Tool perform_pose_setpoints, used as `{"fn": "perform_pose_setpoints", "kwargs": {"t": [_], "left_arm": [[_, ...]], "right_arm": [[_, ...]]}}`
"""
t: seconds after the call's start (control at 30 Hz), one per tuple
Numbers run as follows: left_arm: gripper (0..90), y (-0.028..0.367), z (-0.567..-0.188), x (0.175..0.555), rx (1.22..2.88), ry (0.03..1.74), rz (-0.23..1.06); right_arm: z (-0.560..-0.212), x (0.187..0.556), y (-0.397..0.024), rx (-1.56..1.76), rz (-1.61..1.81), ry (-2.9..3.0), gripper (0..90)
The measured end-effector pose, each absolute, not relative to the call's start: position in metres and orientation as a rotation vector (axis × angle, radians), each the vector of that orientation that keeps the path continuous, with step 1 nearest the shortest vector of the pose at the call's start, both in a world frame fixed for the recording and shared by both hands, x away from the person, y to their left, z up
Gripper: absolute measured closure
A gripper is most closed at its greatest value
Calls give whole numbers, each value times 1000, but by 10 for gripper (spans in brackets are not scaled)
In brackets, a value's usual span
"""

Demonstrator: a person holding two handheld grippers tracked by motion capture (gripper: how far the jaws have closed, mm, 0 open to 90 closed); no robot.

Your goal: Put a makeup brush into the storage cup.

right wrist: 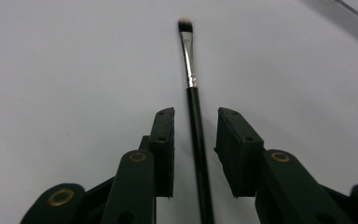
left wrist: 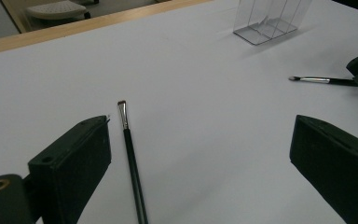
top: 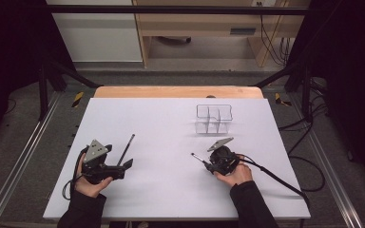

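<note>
My right tool [right wrist: 193,154] straddles brush [right wrist: 194,107] lower right of counter [top: 171,123], jaws apart, not gripping. Left tool [left wrist: 200,158] wide open beside second brush [left wrist: 131,158]. Next, probably: close, lift toward clear organizer [top: 214,118].

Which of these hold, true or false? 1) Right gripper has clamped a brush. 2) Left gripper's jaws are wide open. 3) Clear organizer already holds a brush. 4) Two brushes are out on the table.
1) False: the right gripper has its jaws either side of the thin black-handled makeup brush, with gaps showing.
2) True: the left gripper is wide open, a second black brush lying between its jaws.
3) False: the clear plastic divided organizer looks empty.
4) True: both lie on the white table.
</note>
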State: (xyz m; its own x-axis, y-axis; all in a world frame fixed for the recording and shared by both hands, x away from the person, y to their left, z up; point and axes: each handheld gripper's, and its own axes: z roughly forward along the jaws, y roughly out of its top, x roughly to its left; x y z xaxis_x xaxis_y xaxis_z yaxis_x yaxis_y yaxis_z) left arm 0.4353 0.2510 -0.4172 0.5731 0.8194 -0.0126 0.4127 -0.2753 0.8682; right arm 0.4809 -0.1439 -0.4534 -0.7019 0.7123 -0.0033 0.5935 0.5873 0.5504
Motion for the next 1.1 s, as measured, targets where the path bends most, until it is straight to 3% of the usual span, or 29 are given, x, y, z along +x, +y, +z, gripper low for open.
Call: {"fn": "perform_pose_setpoints", "kwargs": {"t": [0.27, 0.47, 0.77, 0.9, 1.1], "left_arm": [[44, 251, -417, 435, 1894, 994, 561], [45, 251, -417, 435, 1895, 993, 561], [45, 251, -417, 435, 1895, 992, 562], [45, 251, -417, 435, 1896, 992, 562], [45, 251, -417, 435, 1896, 992, 561]], "right_arm": [[-463, 489, -134, 1083, 770, 2593, 703], [-464, 488, -133, 1099, 784, 2572, 821], [-464, 487, -132, 1184, 781, 2516, 839], [-464, 487, -132, 1194, 780, 2509, 820], [-454, 488, -134, 1175, 807, 2517, 665]]}}
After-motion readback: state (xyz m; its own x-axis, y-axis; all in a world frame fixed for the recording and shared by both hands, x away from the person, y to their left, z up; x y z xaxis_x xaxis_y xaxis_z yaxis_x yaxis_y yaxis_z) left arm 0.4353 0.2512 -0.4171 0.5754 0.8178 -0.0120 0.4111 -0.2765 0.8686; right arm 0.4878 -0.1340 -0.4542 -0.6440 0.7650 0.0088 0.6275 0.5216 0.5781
